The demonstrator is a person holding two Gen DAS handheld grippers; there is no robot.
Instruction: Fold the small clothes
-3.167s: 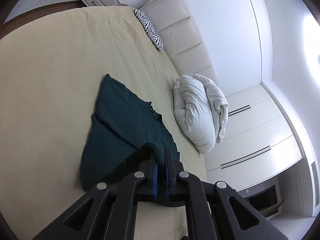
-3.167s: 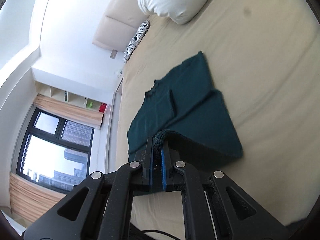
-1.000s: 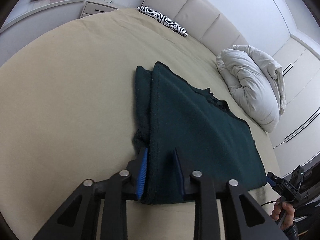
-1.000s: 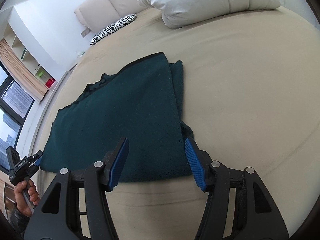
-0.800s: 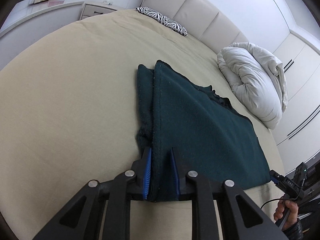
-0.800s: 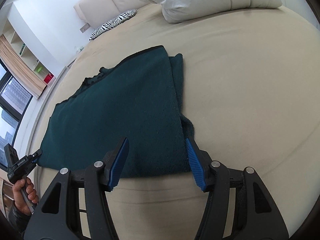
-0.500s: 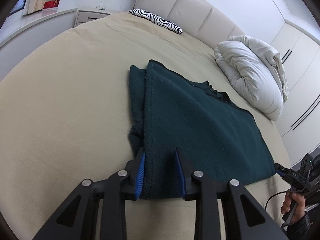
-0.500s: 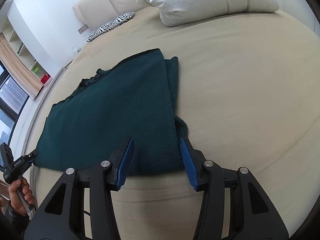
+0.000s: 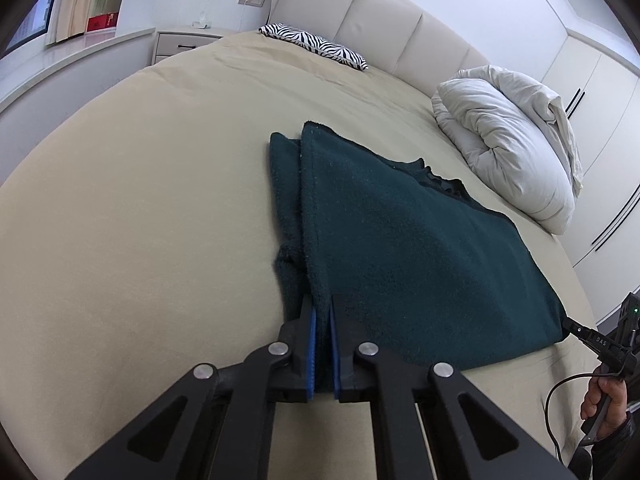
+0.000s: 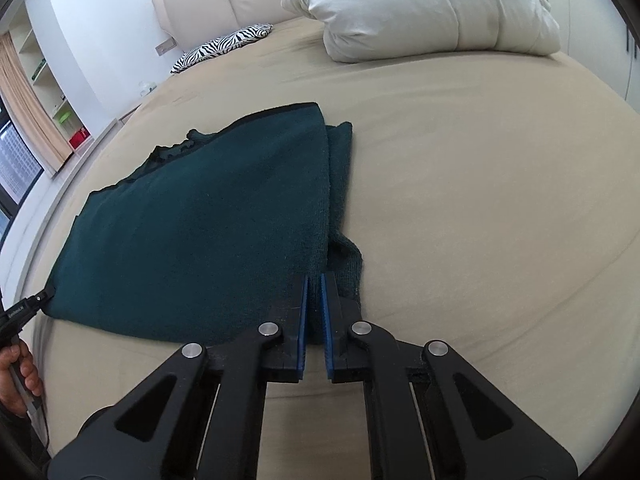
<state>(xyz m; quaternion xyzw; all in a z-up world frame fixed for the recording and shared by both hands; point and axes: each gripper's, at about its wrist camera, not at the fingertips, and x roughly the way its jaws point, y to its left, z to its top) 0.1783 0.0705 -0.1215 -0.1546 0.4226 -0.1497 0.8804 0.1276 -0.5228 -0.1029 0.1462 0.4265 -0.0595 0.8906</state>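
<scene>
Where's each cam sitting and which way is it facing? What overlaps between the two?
Left wrist: on the left gripper, low at the near bed edge, facing the headboard; it grips the dark green folded garment's near-left corner. The right hand shows at the right.
Right wrist: on the right gripper, same heading, gripping the near-right corner.
Shared: garment, zebra-print pillow, white duvet, beige bed sheet.

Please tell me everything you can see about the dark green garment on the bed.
The dark green garment looks like soft, fuzzy knit or fleece. It lies flat on the beige bed, folded into a rough rectangle, with a narrower lower layer showing along one side and a wavy dark trim at the far edge. The left gripper is shut on one near corner and the right gripper on the other. It is apart from the white duvet.
</scene>
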